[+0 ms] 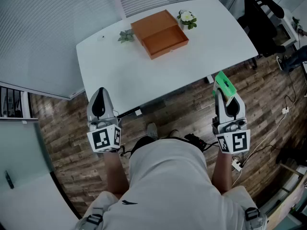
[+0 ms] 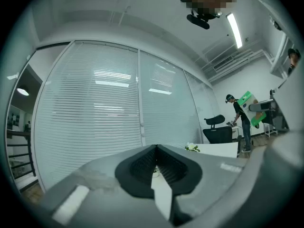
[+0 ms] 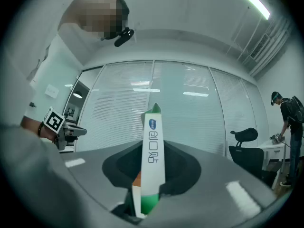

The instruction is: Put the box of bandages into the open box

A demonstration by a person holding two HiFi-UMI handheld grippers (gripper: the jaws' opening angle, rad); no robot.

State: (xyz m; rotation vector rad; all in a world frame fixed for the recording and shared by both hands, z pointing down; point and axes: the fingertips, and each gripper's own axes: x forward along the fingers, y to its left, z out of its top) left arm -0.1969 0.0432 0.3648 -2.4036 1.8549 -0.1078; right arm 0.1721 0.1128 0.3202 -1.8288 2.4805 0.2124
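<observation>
In the head view the box of bandages (image 1: 224,84) hangs off the table (image 1: 115,71), well apart from the open box (image 1: 165,46); the left gripper view shows the left gripper (image 2: 156,158) closed and empty; the right gripper view shows the right gripper (image 3: 152,165) clamping it, so carrying and placing are not yet done.

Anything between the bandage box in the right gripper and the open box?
Nothing visible. The bandage box, clamped in the right gripper, is short of the near edge of the table; only bare tabletop lies between it and the open box. Two small plants flank that box, off the direct path.
</observation>
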